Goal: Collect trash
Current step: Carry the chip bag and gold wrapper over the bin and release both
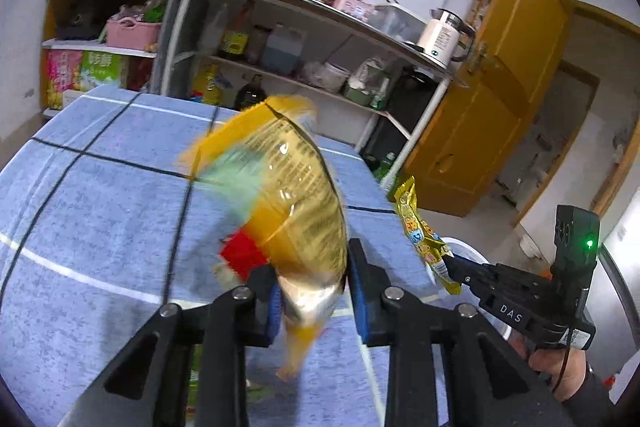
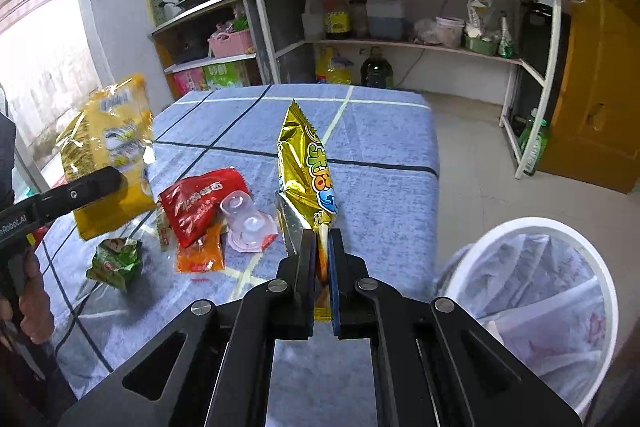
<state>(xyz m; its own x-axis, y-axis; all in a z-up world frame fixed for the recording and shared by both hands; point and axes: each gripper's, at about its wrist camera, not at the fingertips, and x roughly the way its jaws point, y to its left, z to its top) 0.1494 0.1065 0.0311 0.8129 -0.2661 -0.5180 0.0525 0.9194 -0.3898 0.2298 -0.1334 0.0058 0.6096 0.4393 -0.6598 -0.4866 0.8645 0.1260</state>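
Tools gripped wrappers: left tool pinched a yellow bag, seemingly loosely; right tool clamped a gold packet that could miss the bin.

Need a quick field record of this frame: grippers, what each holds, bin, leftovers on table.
left gripper: shut on yellow bag, lifted off the table
right gripper: shut on gold wrapper, held upright
bin: white, lined, right of table, nothing visibly dropped in
table: blue checked cloth
left on table: red packet, orange sachet, clear cup, green wrapper
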